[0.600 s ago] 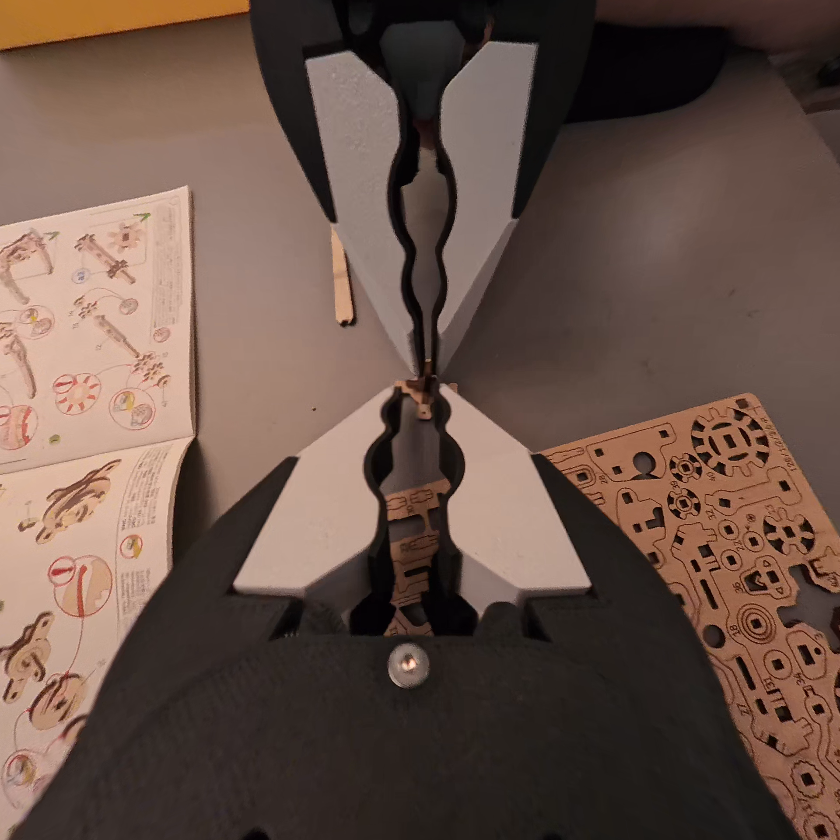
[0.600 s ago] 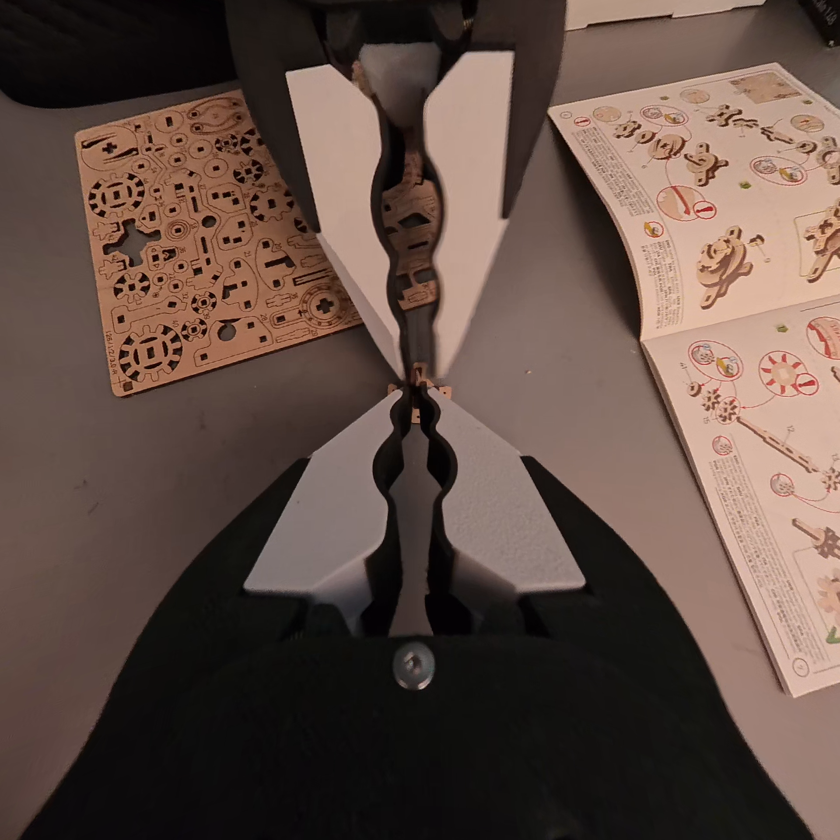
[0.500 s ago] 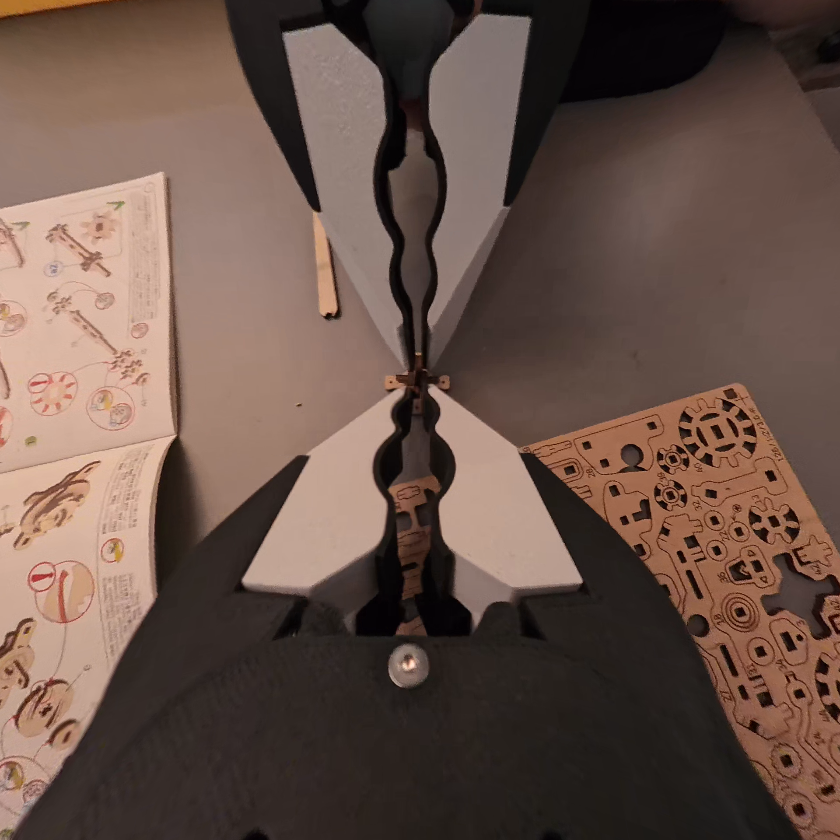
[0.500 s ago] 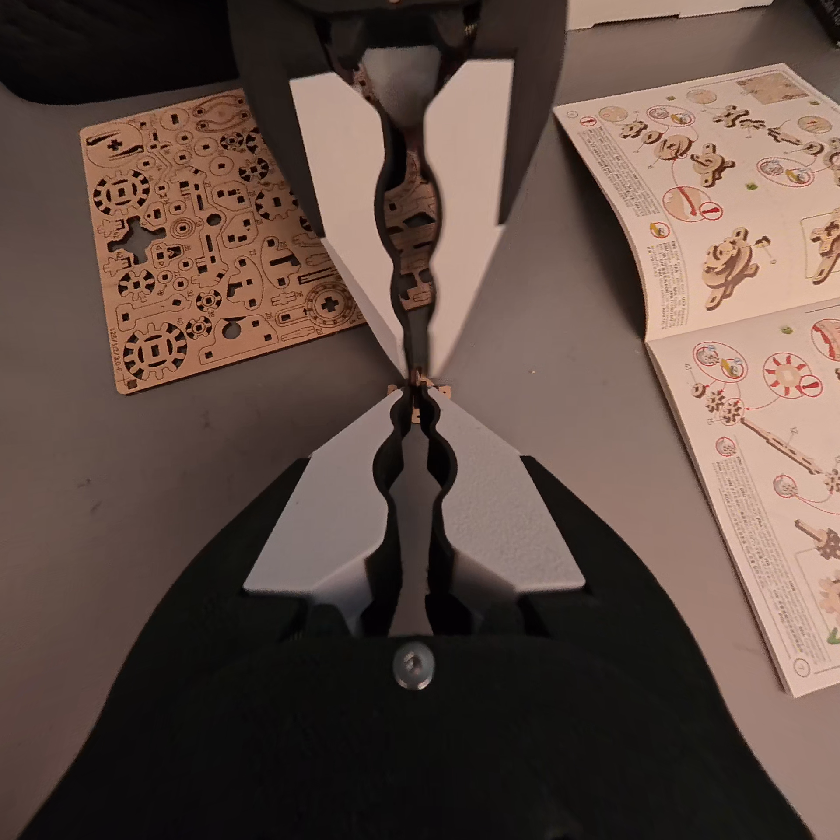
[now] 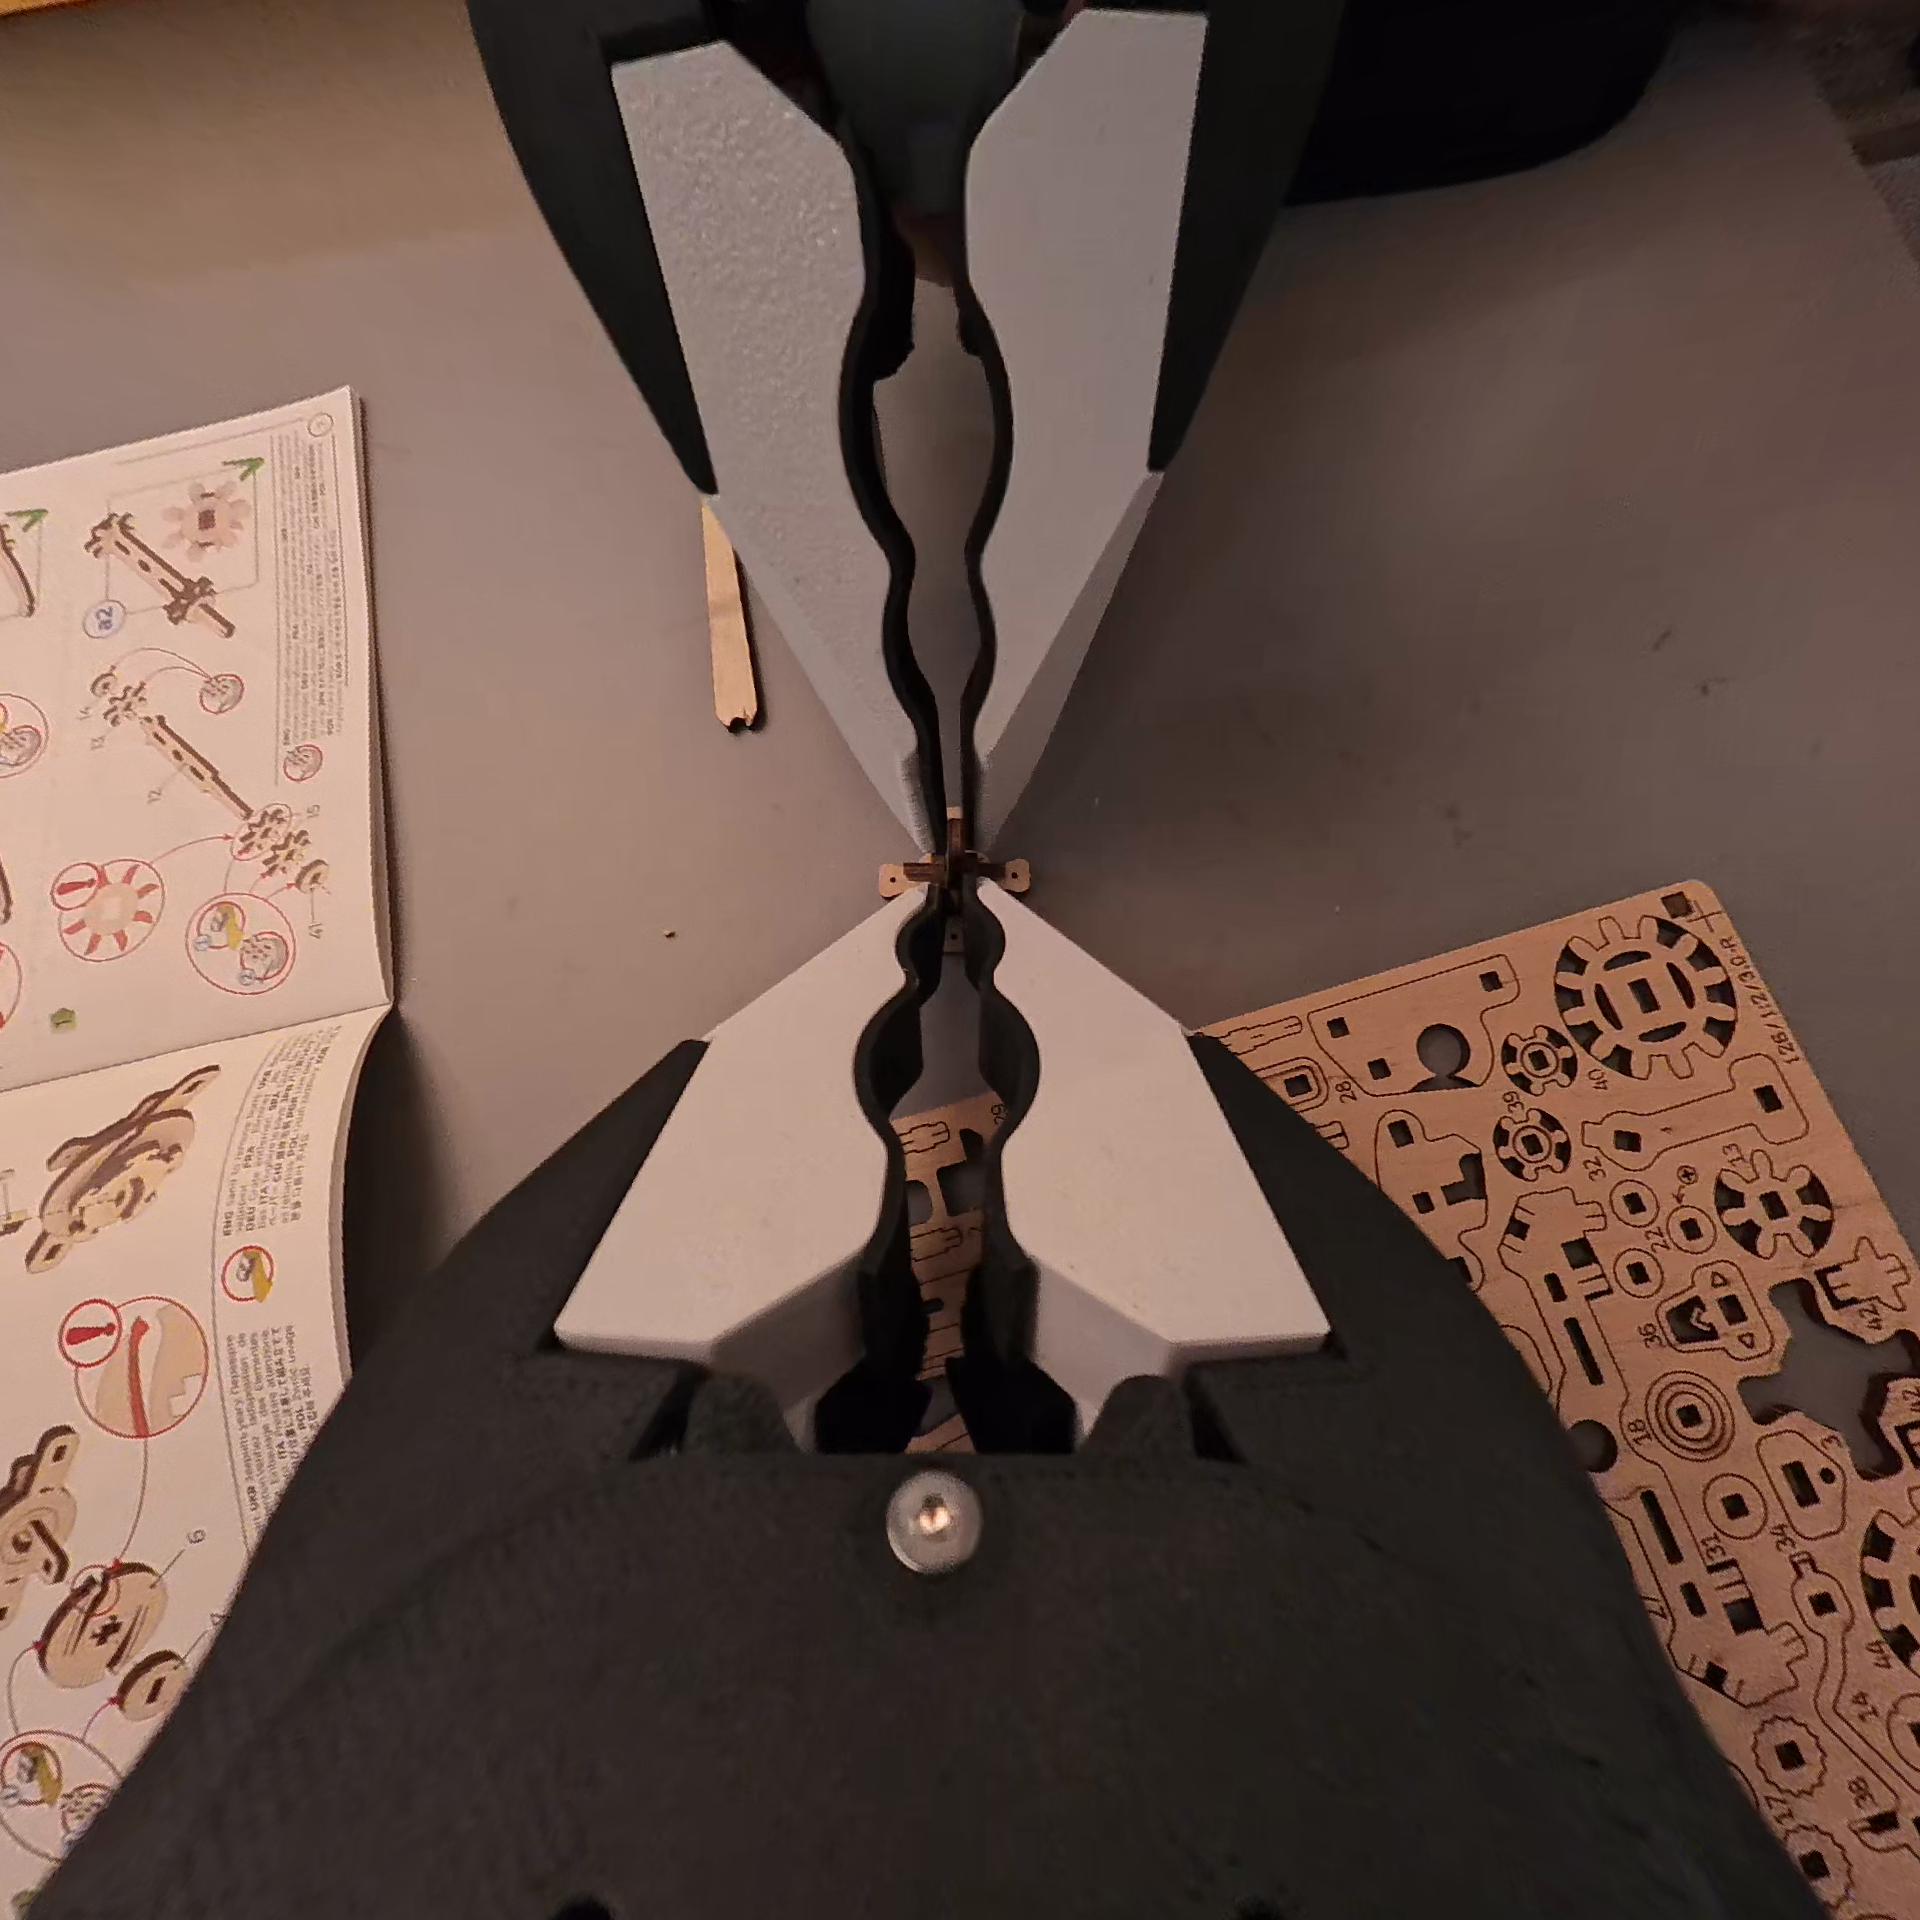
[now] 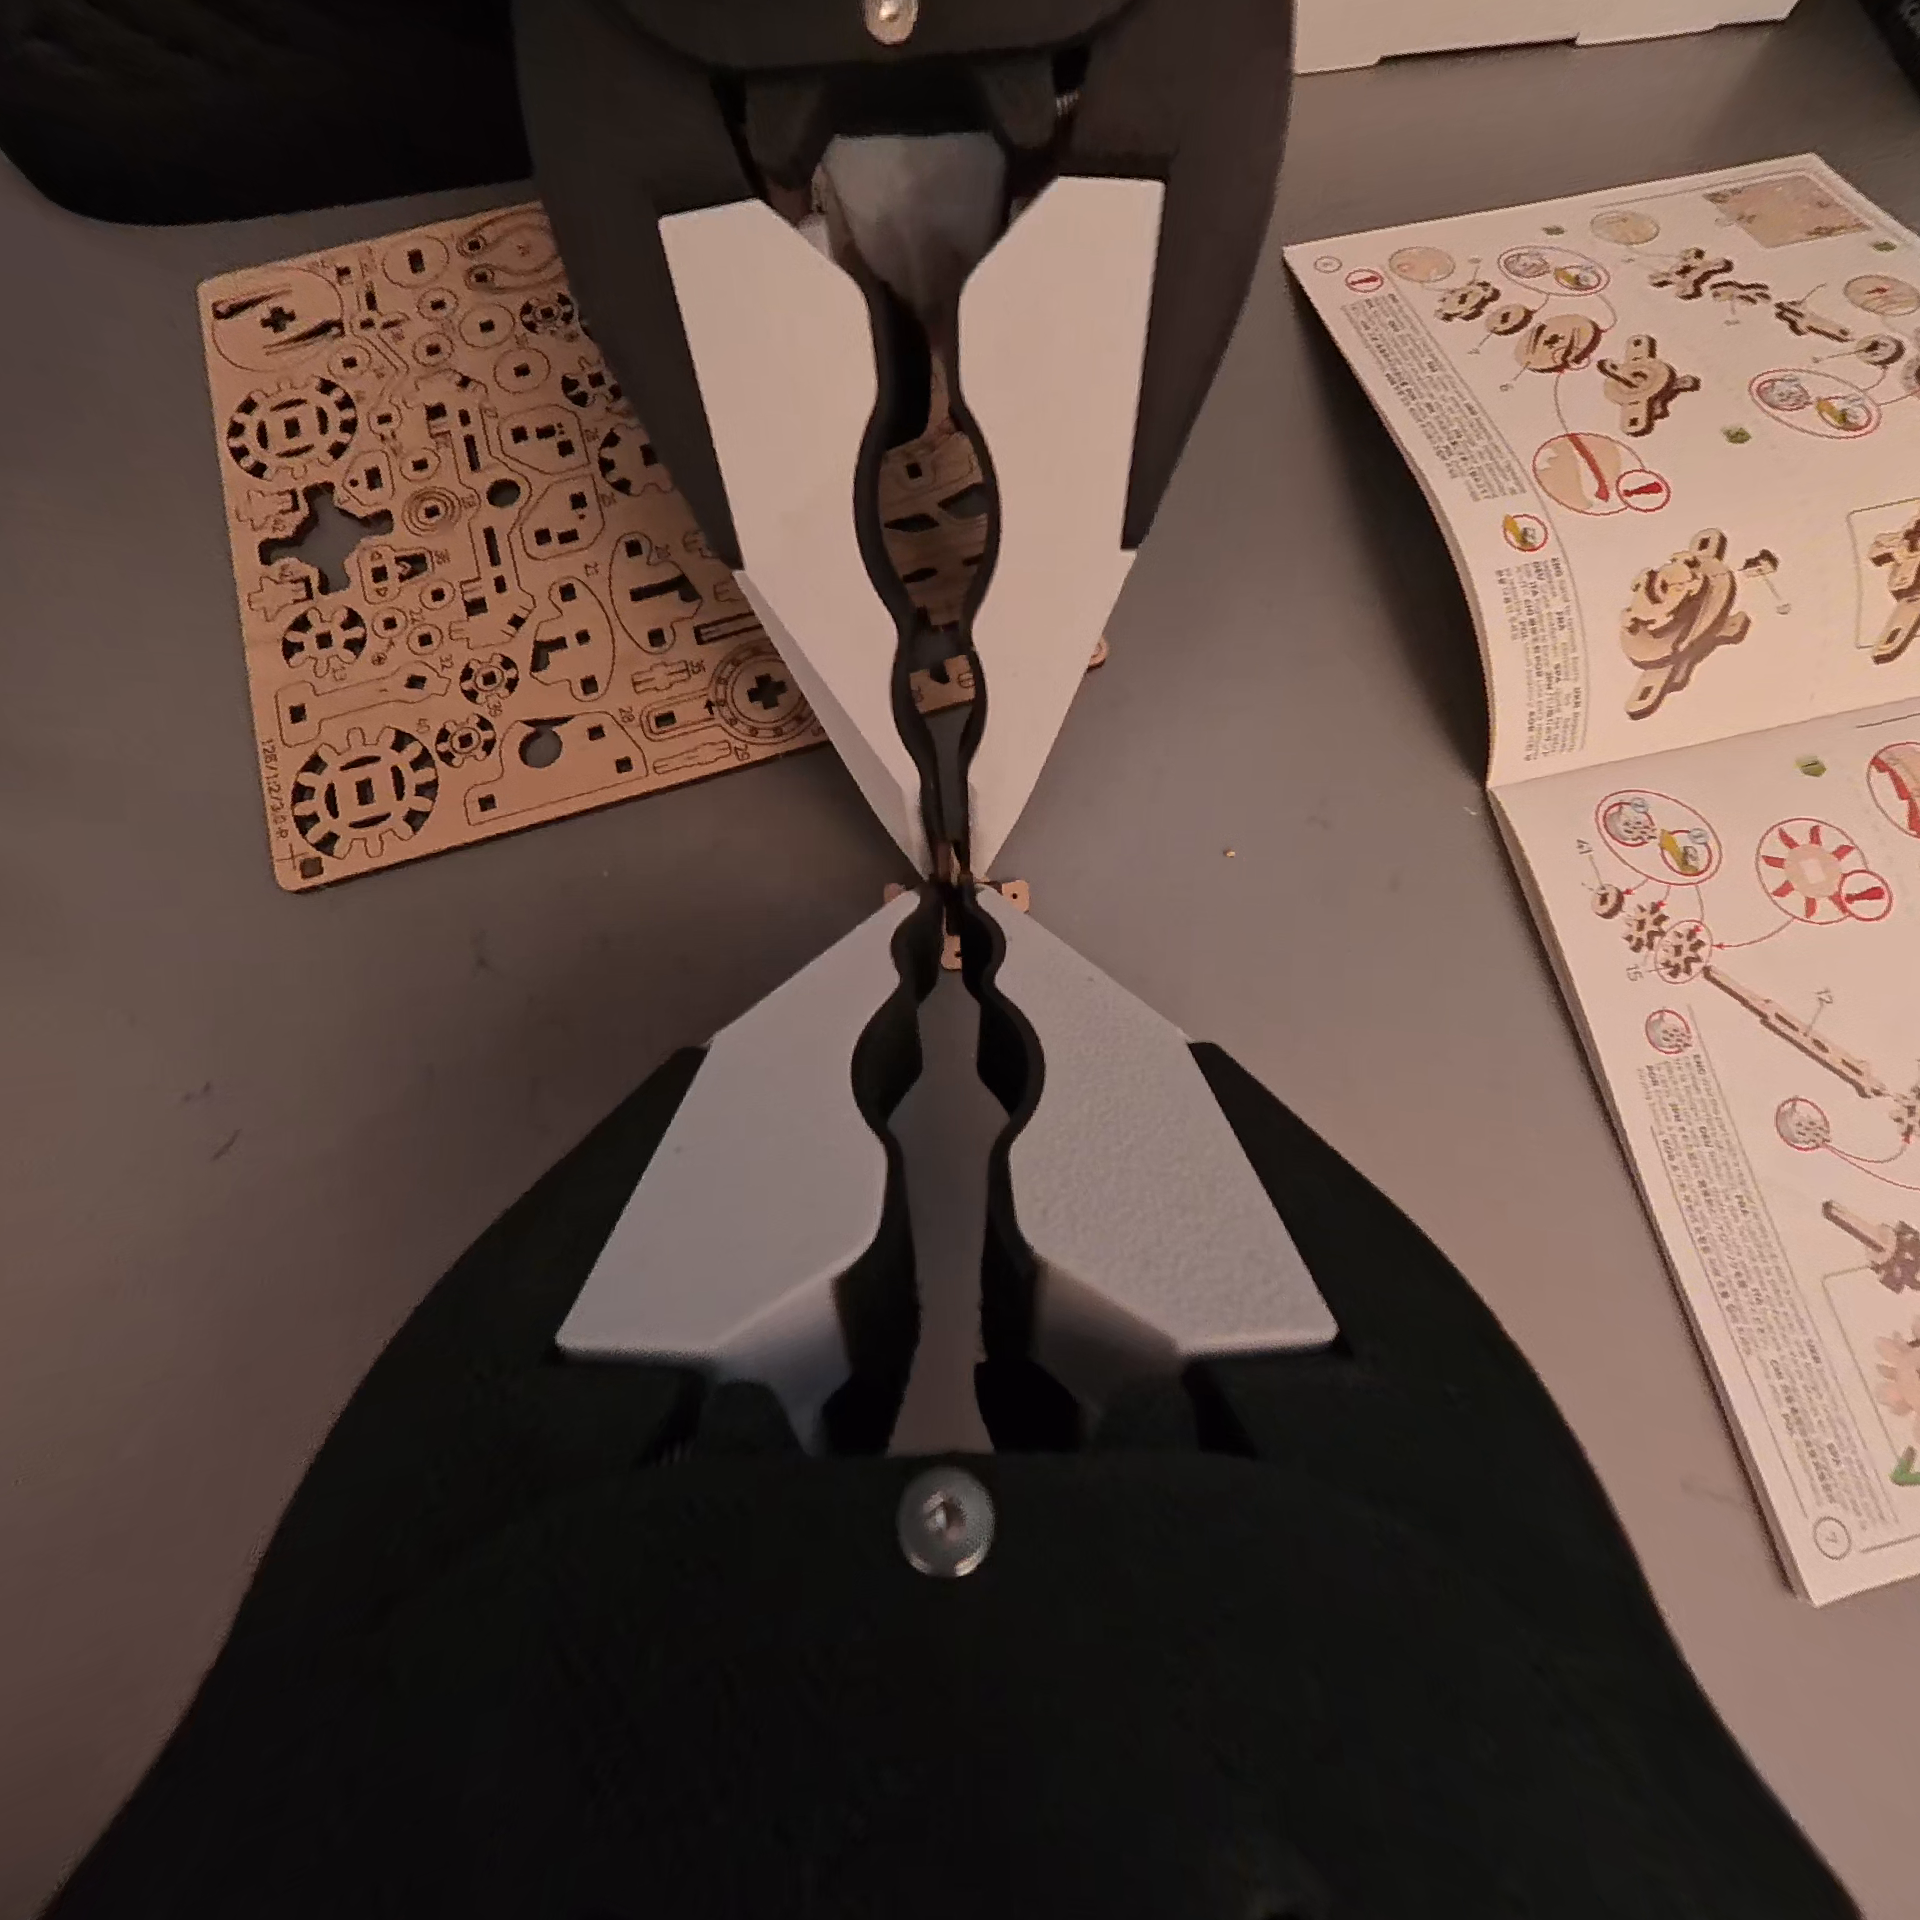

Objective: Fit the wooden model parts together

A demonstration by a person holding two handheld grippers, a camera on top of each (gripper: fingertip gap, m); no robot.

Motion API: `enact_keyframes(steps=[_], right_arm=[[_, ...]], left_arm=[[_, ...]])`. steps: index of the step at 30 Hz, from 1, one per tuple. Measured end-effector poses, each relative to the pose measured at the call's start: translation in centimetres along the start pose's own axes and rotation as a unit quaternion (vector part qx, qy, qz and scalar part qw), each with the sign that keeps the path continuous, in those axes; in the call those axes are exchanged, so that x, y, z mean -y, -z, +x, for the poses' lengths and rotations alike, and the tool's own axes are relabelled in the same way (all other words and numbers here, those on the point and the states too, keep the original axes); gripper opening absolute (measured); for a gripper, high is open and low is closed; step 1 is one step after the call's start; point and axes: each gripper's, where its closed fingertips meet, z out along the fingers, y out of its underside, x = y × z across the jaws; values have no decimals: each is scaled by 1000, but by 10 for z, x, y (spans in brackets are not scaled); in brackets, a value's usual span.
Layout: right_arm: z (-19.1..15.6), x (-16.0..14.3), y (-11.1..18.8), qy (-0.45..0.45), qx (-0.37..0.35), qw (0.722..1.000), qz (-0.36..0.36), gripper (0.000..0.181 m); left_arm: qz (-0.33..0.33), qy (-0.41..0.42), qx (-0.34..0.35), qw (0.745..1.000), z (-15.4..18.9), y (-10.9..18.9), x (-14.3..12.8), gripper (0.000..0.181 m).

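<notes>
Both tongs, left (image 5: 951, 914) and right (image 6: 948, 920), pinch tip-to-tip a tiny pale cross-shaped wooden piece (image 5: 954, 873) with dark-edged slots.

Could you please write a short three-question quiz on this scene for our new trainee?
1. True or false: the left gripper and the right gripper meet tip to tip.
2. What do both clamp? A) small wooden parts B) the wooden stick C) the booklet
3. Fill in: in the left wrist view the wooden parts sheet lies on the ___ side.

Key: 1 true; 2 A; 3 right.
</notes>
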Motion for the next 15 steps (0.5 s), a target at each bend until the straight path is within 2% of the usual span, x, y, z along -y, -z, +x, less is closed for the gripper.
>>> enact_keyframes(steps=[15], right_arm=[[-1,-2,1,6,-4,1000,-12,2]], left_arm=[[1,0,-3,1000,1,-1,1,1]])
